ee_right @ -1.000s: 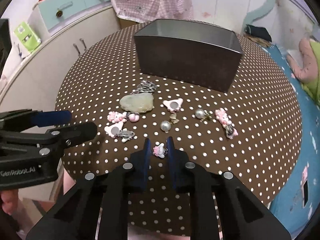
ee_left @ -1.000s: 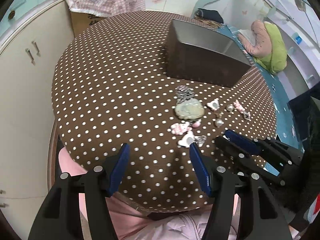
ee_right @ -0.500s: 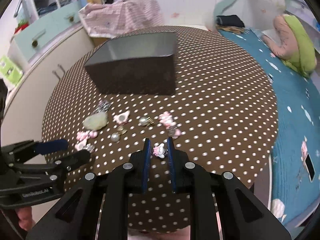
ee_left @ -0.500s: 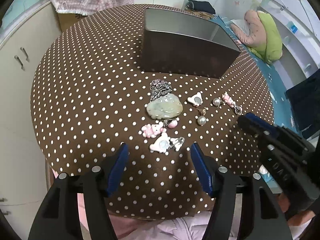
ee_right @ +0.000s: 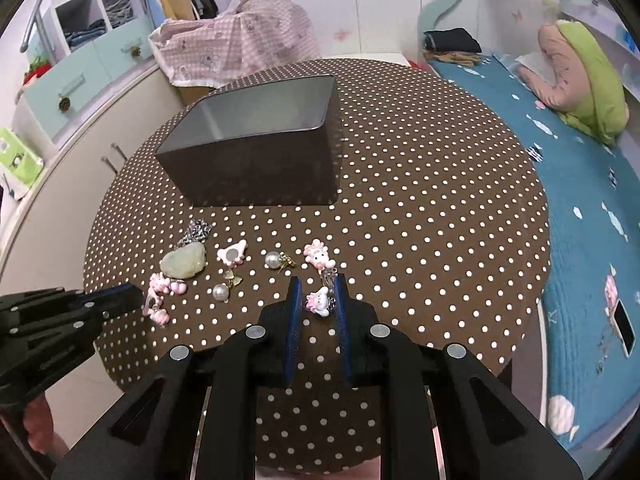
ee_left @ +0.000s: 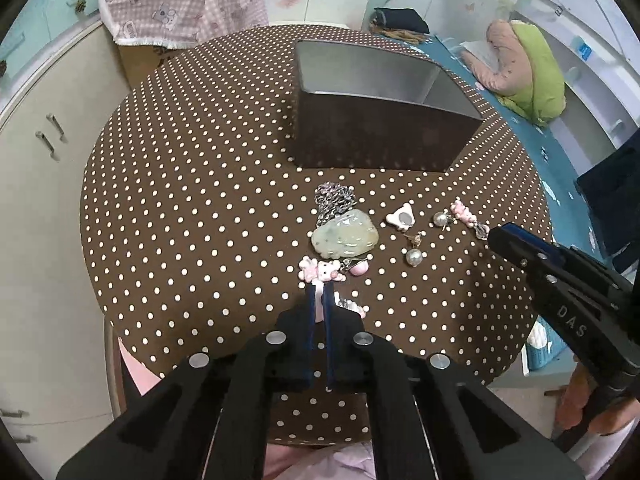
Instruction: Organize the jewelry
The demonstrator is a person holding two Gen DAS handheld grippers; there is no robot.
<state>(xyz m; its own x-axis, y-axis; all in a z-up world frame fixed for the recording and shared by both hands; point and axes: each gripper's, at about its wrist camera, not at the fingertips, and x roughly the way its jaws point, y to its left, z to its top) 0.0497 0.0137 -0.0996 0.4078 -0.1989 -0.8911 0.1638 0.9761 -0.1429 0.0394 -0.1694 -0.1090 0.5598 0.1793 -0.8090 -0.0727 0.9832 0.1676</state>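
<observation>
Several small jewelry pieces lie on a round brown polka-dot table (ee_left: 192, 200): a pale green jade pendant (ee_left: 345, 236) with a chain, a pink bear charm (ee_left: 322, 271), pearl earrings (ee_left: 414, 257) and a white cat charm (ee_left: 403, 217). A dark metal box (ee_left: 380, 120) stands open behind them. My left gripper (ee_left: 319, 300) is shut on a white-pink clip charm (ee_left: 319, 304) at the table surface. My right gripper (ee_right: 317, 298) holds a small pink-white animal charm (ee_right: 319, 301) between its fingers, above the table near another pink charm (ee_right: 318, 256).
A cream cabinet (ee_left: 36, 184) curves along the left. A pink checked cloth (ee_left: 180, 4) covers a carton behind the table. A bed with a blue cover (ee_right: 560, 168) and a green-pink pillow (ee_right: 580, 68) lies to the right.
My left gripper closed from wide open onto the white-pink clip charm. My right gripper, still holding its charm, swung to the right side of the table; its fingers stand slightly wider.
</observation>
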